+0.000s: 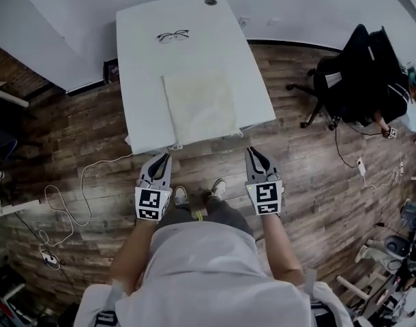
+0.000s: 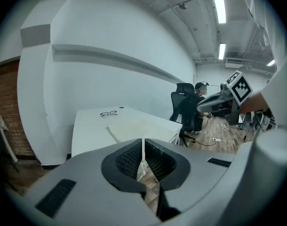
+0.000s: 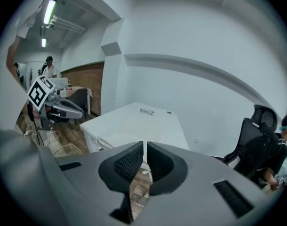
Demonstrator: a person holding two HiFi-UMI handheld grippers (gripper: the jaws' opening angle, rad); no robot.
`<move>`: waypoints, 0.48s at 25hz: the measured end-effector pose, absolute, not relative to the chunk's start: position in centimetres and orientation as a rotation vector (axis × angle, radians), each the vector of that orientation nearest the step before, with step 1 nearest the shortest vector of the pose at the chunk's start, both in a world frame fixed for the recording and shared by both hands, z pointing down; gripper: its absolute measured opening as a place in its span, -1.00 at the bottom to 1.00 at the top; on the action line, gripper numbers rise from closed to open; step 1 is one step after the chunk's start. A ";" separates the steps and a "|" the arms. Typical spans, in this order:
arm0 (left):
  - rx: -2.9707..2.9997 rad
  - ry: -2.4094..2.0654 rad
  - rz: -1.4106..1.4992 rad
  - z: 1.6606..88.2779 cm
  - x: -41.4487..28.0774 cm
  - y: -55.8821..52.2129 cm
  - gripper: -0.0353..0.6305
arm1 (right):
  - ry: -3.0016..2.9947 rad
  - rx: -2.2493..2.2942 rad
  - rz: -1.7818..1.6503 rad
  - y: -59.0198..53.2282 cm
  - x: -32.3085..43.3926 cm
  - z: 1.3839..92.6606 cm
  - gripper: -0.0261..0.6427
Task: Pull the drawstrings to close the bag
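Nothing of the job looks done yet. The bag [image 1: 198, 107] lies flat on the near half of the white table [image 1: 136, 67], and it is not pulled shut. The left gripper [image 1: 164, 159] and the right gripper [image 1: 253, 152] hang just short of the table's near edge. Both have their jaws pressed together with nothing in them. Reaching the strings, grabbing them and pulling are all left to do.

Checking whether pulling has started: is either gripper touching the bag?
No: the left gripper and right gripper are both shut, short of the table edge where the bag lies.
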State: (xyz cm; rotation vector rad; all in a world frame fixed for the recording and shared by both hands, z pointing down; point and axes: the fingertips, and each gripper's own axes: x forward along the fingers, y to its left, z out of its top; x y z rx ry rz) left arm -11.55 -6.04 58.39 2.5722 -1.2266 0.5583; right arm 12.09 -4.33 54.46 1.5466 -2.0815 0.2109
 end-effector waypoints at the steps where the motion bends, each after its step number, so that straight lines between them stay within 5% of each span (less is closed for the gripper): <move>1: 2.553 -1.244 0.568 59.1 -11.4 -6.3 -0.84 | -2.073 1.513 0.217 -4.8 12.5 55.9 -0.78; 12: 2.324 -1.455 0.693 70.3 -11.0 -10.2 -0.75 | -2.044 1.285 0.246 -10.5 18.0 68.0 -0.78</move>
